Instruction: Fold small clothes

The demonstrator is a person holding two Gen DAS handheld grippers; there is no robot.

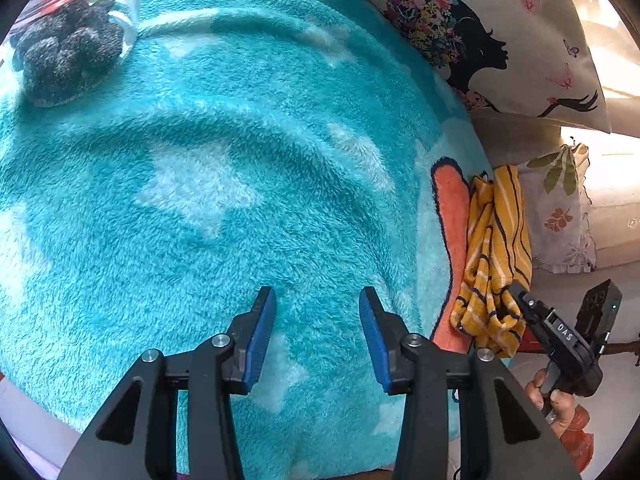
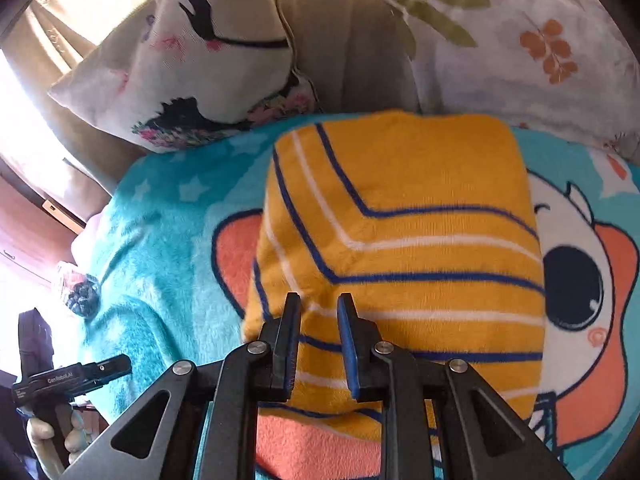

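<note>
Item: yellow striped garment (image 2: 404,240), on the teal blanket (image 1: 200,180), directly ahead of our right gripper (image 2: 318,312), fingers narrowly parted, empty. Our left gripper (image 1: 317,304), fingers wide, farther off.

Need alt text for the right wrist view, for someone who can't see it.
A yellow knit garment with navy and white stripes lies folded on a turquoise fleece blanket, the right tool slightly open just above its near edge. Two printed pillows sit behind.

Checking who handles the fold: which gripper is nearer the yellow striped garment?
Right. The right gripper sits over the yellow striped garment; the left gripper hovers over bare blanket, well aside.
</note>
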